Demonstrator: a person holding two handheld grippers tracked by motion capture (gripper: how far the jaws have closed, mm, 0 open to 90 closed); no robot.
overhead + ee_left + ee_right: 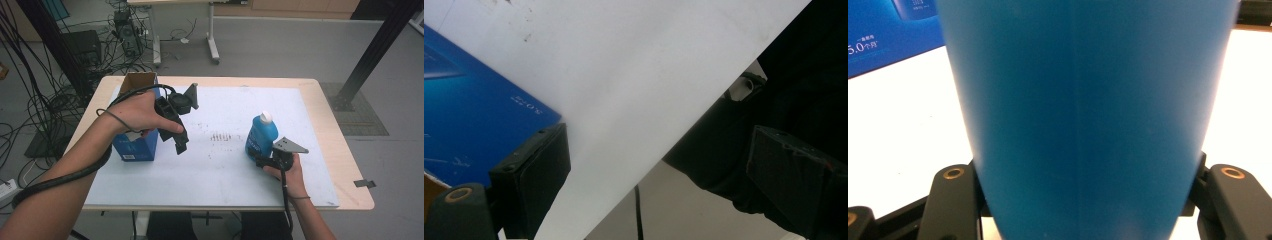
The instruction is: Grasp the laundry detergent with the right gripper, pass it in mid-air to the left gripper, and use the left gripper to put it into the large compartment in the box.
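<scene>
A blue bottle (261,135) with a white cap stands on the white mat (225,170), right of the middle. My right gripper (258,158) is low at the bottle's near side, shut on its lower body. In the right gripper view the blue bottle (1083,110) sits between both jaws. A blue box (134,144) with an open cardboard top stands at the left. My left gripper (181,146) hangs in the air just right of the box, jaws pointing down. It is open, with nothing between its jaws. The left gripper view has the blue box (469,120) beside the left jaw.
The wooden table edge (350,165) runs around the mat. Faint dark marks (220,136) lie on the mat's middle. Cables (30,115) cover the floor at the left, a black post (375,50) stands at the back right, and another table's legs (212,40) are behind.
</scene>
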